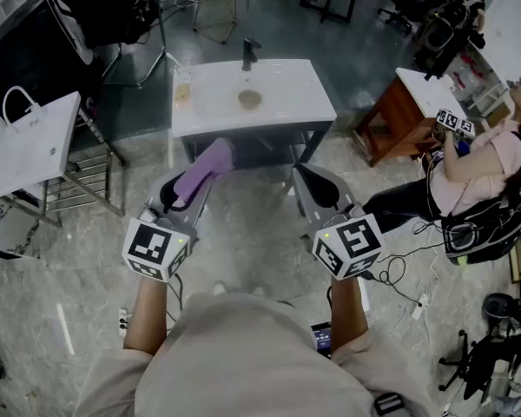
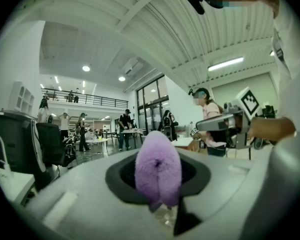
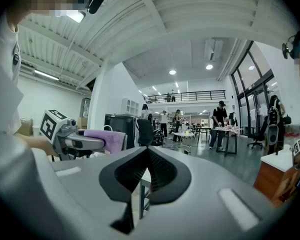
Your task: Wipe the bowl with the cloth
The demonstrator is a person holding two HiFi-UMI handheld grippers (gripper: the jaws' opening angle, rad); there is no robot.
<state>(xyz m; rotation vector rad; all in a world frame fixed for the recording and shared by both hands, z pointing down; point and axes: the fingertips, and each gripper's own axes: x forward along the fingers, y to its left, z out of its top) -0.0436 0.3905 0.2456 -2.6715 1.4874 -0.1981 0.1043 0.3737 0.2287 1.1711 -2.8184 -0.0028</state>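
Standing on the grey floor at the near side of a white bench [image 1: 286, 102] and holding both tongs level, pointing them toward it. Gripping a purple cloth [image 1: 210, 159] in the left tongs [image 1: 198, 185], with the jaws pressing on it from both sides. Letting the cloth's rounded, fluffy end poke out past the tips, just short of the bench's near edge. Holding the right tongs [image 1: 307, 181] closed on nothing, with the dark pads meeting at the tips. Carrying the two tongs side by side and well apart, each showing in the other's gripper view, with the marker cubes nearest the body.

Leaving the bowl [image 1: 250, 100] untouched near the middle of the bench top, on the far side of both tongs and apart from the cloth. Looking small, round and tan from above, too small for finer detail. Sharing the bench top with a clear cup [image 1: 183, 89] toward the left edge and a black upright fitting [image 1: 250, 55] at the far edge.

Also taking in a white bag [image 1: 35, 142] with handles at the left. Showing, at the right, a seated person [image 1: 482, 168] beside a small wooden table [image 1: 399, 115], and further people standing around tables far off across the hall.
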